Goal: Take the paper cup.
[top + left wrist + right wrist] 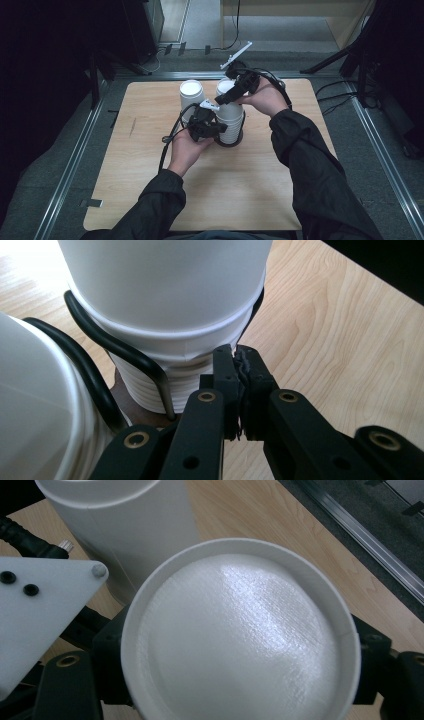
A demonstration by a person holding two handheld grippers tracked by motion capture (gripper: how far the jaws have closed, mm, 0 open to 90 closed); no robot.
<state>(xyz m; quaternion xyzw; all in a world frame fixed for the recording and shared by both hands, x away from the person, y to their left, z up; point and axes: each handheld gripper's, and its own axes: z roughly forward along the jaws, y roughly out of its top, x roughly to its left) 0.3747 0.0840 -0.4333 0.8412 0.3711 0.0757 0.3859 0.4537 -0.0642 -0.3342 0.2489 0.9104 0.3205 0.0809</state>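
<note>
High view first: both my forearms come up from the bottom of the frame in dark sleeves and meet just above the middle of the wooden table (150,200). My left gripper (216,129) sits low against the side of the cup stack (230,120), palm under it. My right gripper (231,96) reaches over the stack's top, wrist bent inward. A second cup stack (191,96) stands just left of it.

Left gripper view: my jaws are pressed together, nothing between them, tips right at the stack's (170,315) ribbed lower rims, next to a black wire holder (117,347).

Right gripper view: jaws sit either side of the upturned top cup (240,640), hugging its walls, so clamped on it.
</note>
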